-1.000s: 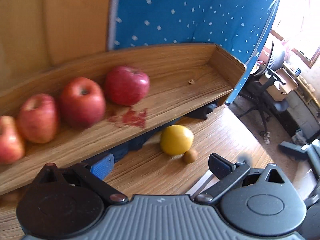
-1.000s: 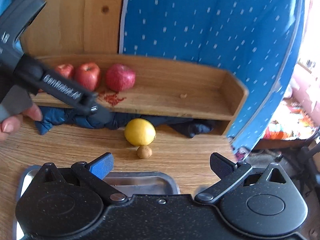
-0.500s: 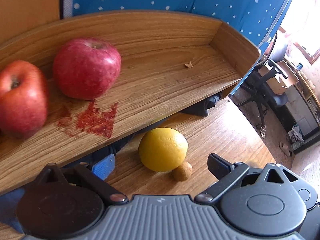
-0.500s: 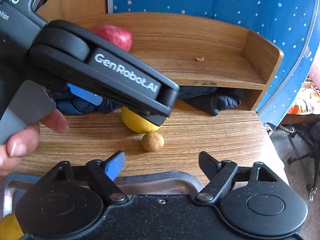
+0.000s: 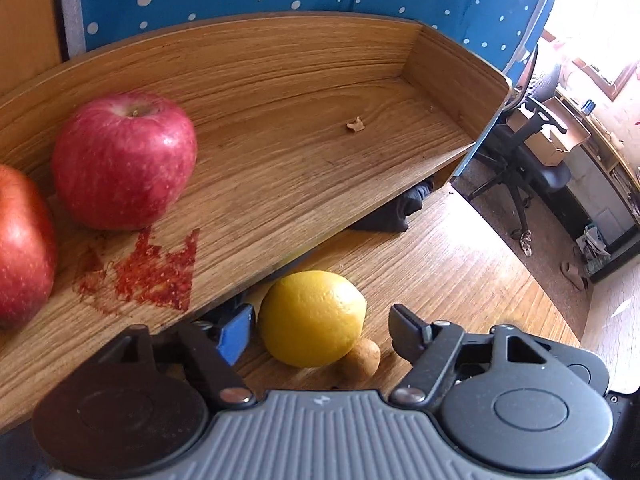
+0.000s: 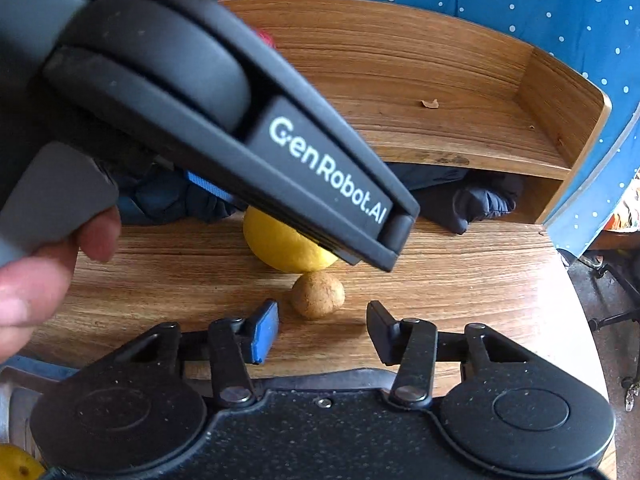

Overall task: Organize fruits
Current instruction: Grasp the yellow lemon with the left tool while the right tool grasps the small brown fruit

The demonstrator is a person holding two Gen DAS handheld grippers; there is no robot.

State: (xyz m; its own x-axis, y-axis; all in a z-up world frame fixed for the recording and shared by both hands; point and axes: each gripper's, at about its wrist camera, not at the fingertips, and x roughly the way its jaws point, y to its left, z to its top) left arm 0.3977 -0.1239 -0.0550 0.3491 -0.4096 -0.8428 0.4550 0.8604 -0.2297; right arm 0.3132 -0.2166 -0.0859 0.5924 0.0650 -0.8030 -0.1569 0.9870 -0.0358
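- Two grippers, both with fingers apart: my left gripper (image 5: 320,330) straddles the lemon (image 5: 311,318).
- My right gripper (image 6: 322,330) sits just short of the small brown fruit (image 6: 318,294).

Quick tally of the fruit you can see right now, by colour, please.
Red apples: 2
Yellow lemon on the table: 1
Small brown fruit beside the lemon: 1
Yellow fruit at the right view's bottom-left edge: 1
Total: 5
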